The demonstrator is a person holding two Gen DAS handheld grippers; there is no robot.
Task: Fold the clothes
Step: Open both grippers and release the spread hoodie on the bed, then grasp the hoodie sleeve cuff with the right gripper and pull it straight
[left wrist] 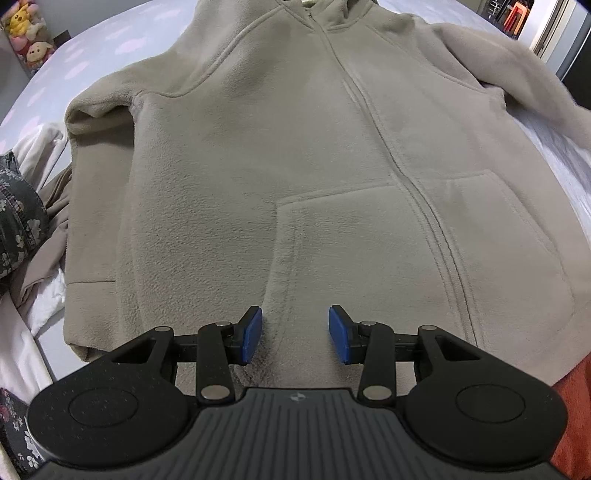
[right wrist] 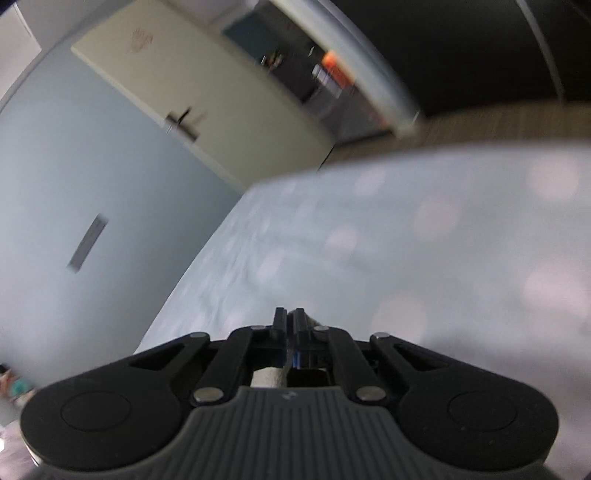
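A beige fleece zip hoodie (left wrist: 280,155) lies flat, front up, on the bed, with its hood at the far end. My left gripper (left wrist: 294,319) hovers open just above the hoodie's near hem, beside the left pocket (left wrist: 332,236), with nothing between its blue pads (left wrist: 253,334). The hoodie's right sleeve (left wrist: 517,77) looks blurred and raised at the far right. In the blurred right wrist view my right gripper (right wrist: 290,314) is shut. A sliver of grey-beige fabric (right wrist: 308,319) shows at its tips, apparently the sleeve.
The pale blue bed sheet (right wrist: 406,240) with pink spots reaches to a blue wall and a cream door (right wrist: 207,92). Left of the hoodie lie white cloth (left wrist: 40,155), dark floral fabric (left wrist: 18,221) and plush toys (left wrist: 27,33). An orange-red cloth (left wrist: 576,406) lies at the near right.
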